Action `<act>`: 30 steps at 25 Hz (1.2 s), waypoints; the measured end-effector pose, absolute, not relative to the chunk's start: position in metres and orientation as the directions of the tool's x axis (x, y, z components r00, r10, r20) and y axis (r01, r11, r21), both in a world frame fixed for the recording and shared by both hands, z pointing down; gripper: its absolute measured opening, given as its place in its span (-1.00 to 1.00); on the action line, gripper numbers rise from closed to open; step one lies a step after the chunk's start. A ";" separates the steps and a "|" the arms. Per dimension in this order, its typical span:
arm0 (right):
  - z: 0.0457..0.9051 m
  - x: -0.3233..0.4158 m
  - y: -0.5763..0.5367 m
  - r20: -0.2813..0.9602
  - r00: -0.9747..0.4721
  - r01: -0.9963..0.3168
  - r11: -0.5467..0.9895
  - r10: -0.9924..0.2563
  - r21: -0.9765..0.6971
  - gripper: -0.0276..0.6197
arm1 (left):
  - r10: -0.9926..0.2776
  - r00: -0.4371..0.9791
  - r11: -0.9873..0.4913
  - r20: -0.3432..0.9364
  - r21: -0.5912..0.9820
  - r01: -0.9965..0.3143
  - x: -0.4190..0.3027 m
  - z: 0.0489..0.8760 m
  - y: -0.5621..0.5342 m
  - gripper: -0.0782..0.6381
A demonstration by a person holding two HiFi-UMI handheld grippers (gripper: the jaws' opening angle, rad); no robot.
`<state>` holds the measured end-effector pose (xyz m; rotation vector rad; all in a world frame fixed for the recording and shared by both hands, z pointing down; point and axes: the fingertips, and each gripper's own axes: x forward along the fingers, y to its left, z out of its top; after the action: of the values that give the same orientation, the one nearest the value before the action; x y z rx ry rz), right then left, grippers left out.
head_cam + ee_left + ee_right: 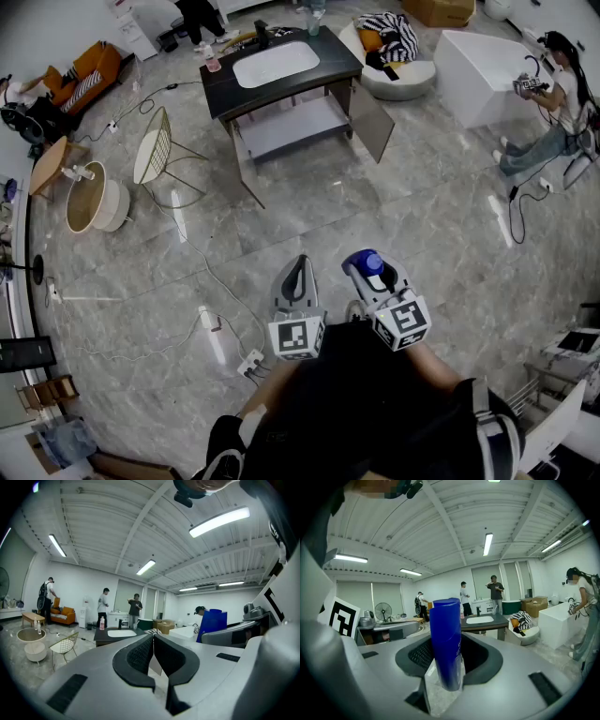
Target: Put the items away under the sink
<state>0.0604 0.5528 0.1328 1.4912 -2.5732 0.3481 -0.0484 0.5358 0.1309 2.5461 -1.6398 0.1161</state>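
Observation:
My right gripper (367,269) is shut on a blue bottle (446,641), which stands upright between its black pads; its blue cap (373,262) shows in the head view. My left gripper (297,273) is shut with nothing between its pads (140,654). The blue bottle (212,625) also shows at the right of the left gripper view. The dark sink cabinet (277,84) with a white basin (276,64) stands far ahead. Its door (372,120) hangs open, baring a grey shelf (296,126) underneath. A pink bottle (213,63) stands on its left corner.
A wire chair (156,148) and a round tub (94,202) stand left of the cabinet. Cables and a power strip (249,363) lie on the marble floor. A white bathtub (485,73) with a seated person (553,112) is at the right. Other people (103,606) stand behind the sink.

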 end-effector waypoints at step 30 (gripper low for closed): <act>0.145 -0.011 0.521 0.238 -0.407 -0.913 0.383 -0.882 -0.140 -0.44 | -0.850 0.508 -0.496 0.138 0.110 -0.861 -0.122 0.154 0.511 -0.73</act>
<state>-0.0113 0.5206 0.1446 1.6357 -2.5071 0.3781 -0.1225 0.5109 0.1544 2.5813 -1.4781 0.0978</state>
